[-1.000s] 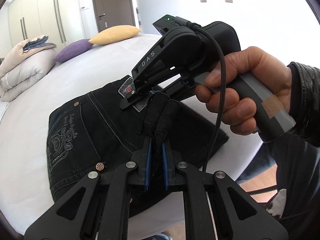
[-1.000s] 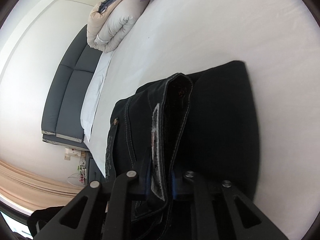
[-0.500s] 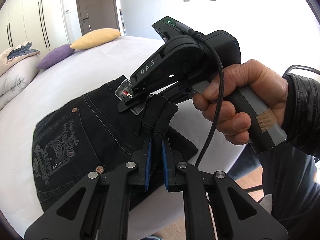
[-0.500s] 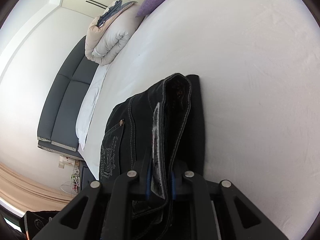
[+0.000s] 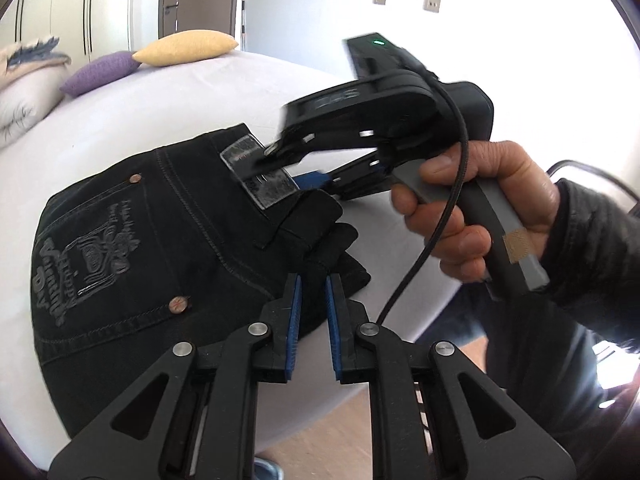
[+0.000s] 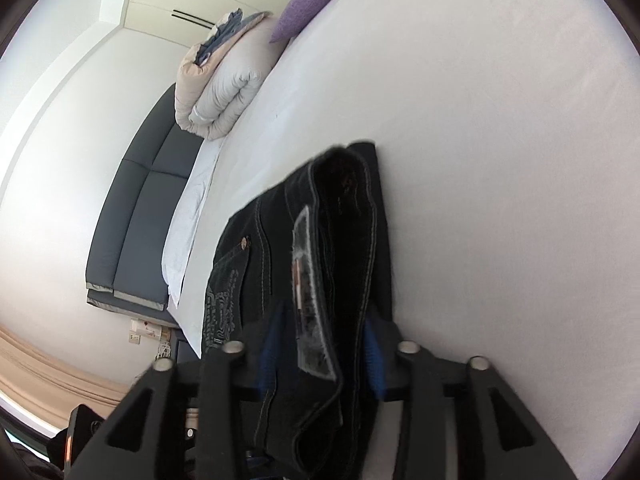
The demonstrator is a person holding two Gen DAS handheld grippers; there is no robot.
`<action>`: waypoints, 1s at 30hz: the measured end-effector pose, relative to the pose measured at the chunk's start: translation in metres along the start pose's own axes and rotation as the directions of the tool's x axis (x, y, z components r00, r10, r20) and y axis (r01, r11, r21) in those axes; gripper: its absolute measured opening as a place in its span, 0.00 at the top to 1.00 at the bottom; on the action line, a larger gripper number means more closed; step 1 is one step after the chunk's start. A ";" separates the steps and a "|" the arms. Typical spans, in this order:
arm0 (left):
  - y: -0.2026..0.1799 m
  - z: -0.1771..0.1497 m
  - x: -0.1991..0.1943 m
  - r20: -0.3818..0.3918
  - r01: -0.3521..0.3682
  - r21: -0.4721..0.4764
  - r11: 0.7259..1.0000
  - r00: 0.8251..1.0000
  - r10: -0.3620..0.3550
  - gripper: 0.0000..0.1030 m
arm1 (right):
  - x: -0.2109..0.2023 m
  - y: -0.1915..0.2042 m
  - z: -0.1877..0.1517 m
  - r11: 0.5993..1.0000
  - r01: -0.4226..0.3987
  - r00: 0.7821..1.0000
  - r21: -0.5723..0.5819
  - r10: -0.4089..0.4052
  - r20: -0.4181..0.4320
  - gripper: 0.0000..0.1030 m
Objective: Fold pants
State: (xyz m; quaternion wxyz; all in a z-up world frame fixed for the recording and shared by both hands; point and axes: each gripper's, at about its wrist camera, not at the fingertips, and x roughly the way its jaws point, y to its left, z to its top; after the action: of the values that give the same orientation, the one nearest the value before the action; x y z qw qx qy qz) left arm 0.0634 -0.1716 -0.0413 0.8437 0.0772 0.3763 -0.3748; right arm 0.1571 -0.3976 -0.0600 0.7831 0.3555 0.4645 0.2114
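Observation:
Black jeans (image 5: 140, 240) lie folded on the white bed (image 5: 200, 92), back pocket and grey waist label facing up. My left gripper (image 5: 313, 280) is shut on a fold of the waistband near the bed's edge. A hand (image 5: 480, 200) holds my right gripper (image 5: 288, 168) at the label end of the waistband. Its jaws are opening, and the waistband still lies between them. In the right wrist view the blue pads stand apart on either side of the jeans (image 6: 344, 220), with the right gripper (image 6: 324, 312) loose around the label.
A purple pillow (image 5: 100, 72) and a yellow pillow (image 5: 188, 48) lie at the bed's far end. A rolled duvet (image 6: 224, 92) sits beside them, and a dark padded sofa (image 6: 136, 216) stands beyond the bed. Wooden floor (image 5: 320, 440) shows below the bed's near edge.
The right gripper's jaws have spread off the waistband they were pinching. The right hand has shifted a little, and the left view has swung, with the jeans still in the left pads.

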 end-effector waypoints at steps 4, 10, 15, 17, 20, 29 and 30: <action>0.022 -0.001 -0.029 0.033 0.051 -0.068 0.996 0.998 -0.049 0.89 | -0.031 0.000 0.002 0.996 0.085 0.993 0.023 -0.087 0.083 0.43; 0.091 0.021 -0.044 0.078 0.046 -0.180 0.983 0.996 -0.033 0.89 | -0.016 0.034 -0.004 0.998 0.012 0.999 -0.069 -0.009 0.036 0.93; 0.165 0.036 -0.009 -0.033 -0.043 -0.307 0.951 0.999 0.034 0.89 | 0.020 0.035 -0.016 0.998 0.014 0.998 -0.059 -0.017 -0.062 0.93; 0.179 0.030 0.002 -0.072 -0.074 -0.329 0.942 0.996 0.053 0.89 | 0.026 0.022 -0.023 0.999 0.021 0.996 -0.034 -0.024 -0.083 1.00; 0.181 0.008 -0.001 -0.054 -0.063 -0.358 0.932 0.997 0.047 0.89 | 0.021 0.011 -0.035 1.000 -0.022 0.997 -0.014 0.021 -0.072 1.00; 0.129 -0.044 -0.036 0.019 -0.091 -0.330 0.940 0.994 0.103 0.89 | 0.014 0.021 -0.053 0.997 0.001 1.000 -0.080 -0.001 -0.005 1.00; 0.122 -0.050 -0.039 0.020 -0.094 -0.331 0.939 0.994 0.106 0.89 | 0.013 0.022 -0.055 0.995 0.004 1.000 -0.097 -0.003 0.003 1.00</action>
State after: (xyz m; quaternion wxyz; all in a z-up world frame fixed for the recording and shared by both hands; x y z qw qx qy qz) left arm 0.1023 -0.0424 -0.0680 0.8696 -0.0529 0.4133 -0.2648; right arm 0.1147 -0.3545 -0.0681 0.8004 0.3166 0.4533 0.2317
